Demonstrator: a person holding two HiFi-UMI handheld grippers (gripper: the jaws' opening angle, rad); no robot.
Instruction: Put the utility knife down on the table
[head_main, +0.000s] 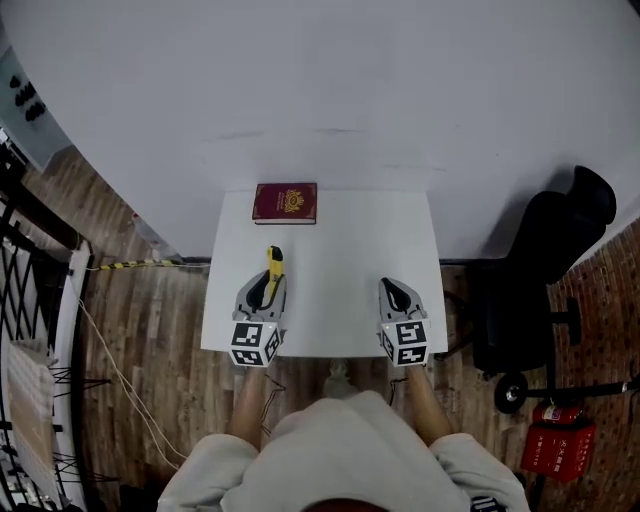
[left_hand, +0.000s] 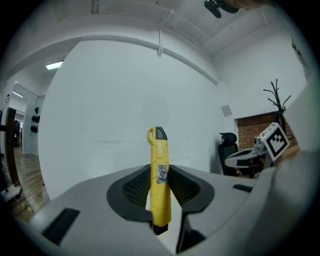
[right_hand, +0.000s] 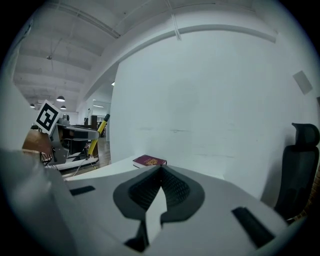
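Observation:
The yellow utility knife (head_main: 273, 262) with a black tip sticks out forward from my left gripper (head_main: 268, 287), which is shut on its body over the near left part of the white table (head_main: 340, 240). In the left gripper view the knife (left_hand: 159, 170) stands between the ribbed pads (left_hand: 136, 186), its black end toward the wall. My right gripper (head_main: 392, 290) hovers over the near right part of the table. Its pads (right_hand: 175, 187) meet at the tips with nothing between them. The right gripper view also catches the knife (right_hand: 98, 131) at the far left.
A maroon booklet (head_main: 285, 203) lies at the table's far edge against the white wall; the right gripper view also has the booklet (right_hand: 149, 160). A black office chair (head_main: 545, 270) stands right of the table, with a red extinguisher (head_main: 558, 440) on the wooden floor.

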